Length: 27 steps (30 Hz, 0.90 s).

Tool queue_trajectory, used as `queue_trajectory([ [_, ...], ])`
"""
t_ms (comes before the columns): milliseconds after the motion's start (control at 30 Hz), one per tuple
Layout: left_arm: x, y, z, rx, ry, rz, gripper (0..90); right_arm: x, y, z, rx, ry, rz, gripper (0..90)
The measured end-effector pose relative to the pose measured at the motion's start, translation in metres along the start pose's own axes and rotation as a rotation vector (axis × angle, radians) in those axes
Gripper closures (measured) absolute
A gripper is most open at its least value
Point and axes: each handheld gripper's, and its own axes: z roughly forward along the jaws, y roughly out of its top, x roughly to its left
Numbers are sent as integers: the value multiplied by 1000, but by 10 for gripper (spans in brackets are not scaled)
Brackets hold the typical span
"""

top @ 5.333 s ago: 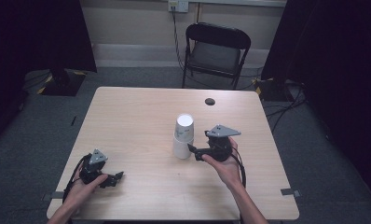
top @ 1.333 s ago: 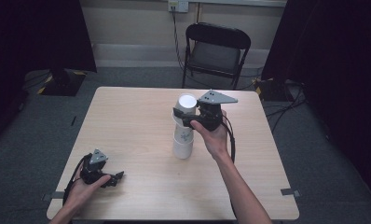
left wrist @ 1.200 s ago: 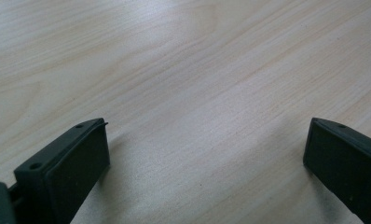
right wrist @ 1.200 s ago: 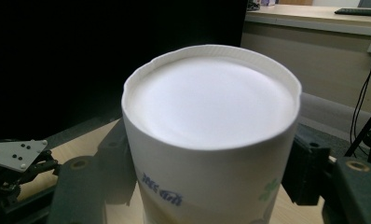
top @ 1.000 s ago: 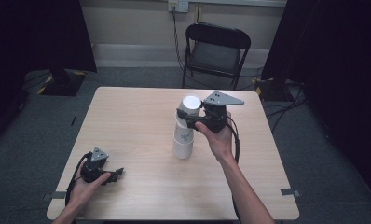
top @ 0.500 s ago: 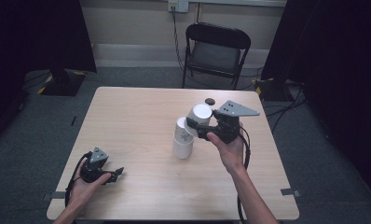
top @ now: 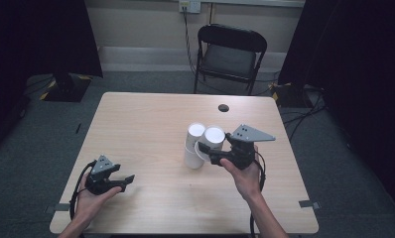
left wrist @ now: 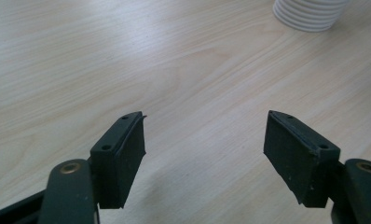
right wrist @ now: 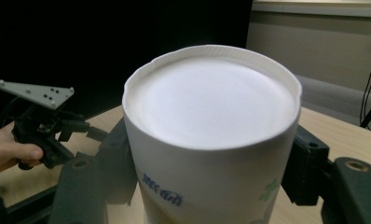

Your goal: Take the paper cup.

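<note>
A white paper cup [top: 214,140] sits upside down between the jaws of the right gripper [top: 210,153], lifted clear of the table [top: 146,124] and tilted a little; its flat white base faces up, ringed by a slightly dented rim; in the right gripper view its wall [right wrist: 207,186] carries small blue lettering and a green mark lower down; just to its left stands a stack of white paper cups [top: 193,147], also upside down, upright on the table right of centre; in the left gripper view the stack's ribbed rims [left wrist: 309,14] show layered one over another.
</note>
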Motion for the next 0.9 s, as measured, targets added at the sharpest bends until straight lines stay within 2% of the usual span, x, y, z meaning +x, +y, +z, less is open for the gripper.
queue_trajectory([
  [100, -2, 2, -2, -18, -2, 5, 290, 2, -7, 3, 9, 12, 9, 334],
  [167, -6, 4, -4, -38, -4, 25, 290, 6, -17, 6, 30, 29, 16, 334],
  [267, -9, 6, -4, -45, -13, 25, 291, 7, -22, 8, 40, 32, 20, 335],
  [300, -13, 8, -5, -60, -21, 36, 294, 7, -25, 8, 46, 40, 32, 336],
  [400, -18, 11, -5, -63, -16, 58, 293, 7, -27, 9, 51, 54, 37, 338],
  [433, -23, 16, -5, -78, -23, 82, 285, 8, -28, 10, 48, 60, 41, 340],
  [467, -23, 16, -5, -78, -23, 82, 282, 8, -28, 10, 48, 65, 43, 341],
  [500, -28, 22, -3, -87, -40, 83, 282, 9, -28, 12, 52, 70, 41, 342],
  [600, -33, 28, -1, -97, -48, 99, 282, 10, -29, 14, 65, 72, 36, 343],
  [633, -37, 34, 3, -95, -71, 106, 282, 12, -29, 17, 83, 78, 40, 345],
  [733, -42, 42, 6, -100, -89, 117, 282, 12, -30, 17, 83, 88, 46, 346],
  [767, -49, 50, 9, -103, -98, 141, 282, 13, -29, 17, 85, 94, 47, 347],
  [800, -49, 50, 9, -103, -98, 141, 282, 13, -29, 17, 85, 94, 47, 347],
  [833, -56, 58, 11, -113, -113, 159, 282, 14, -28, 16, 80, 100, 49, 347],
  [900, -62, 64, 13, -133, -130, 170, 282, 14, -28, 15, 72, 113, 64, 348],
])
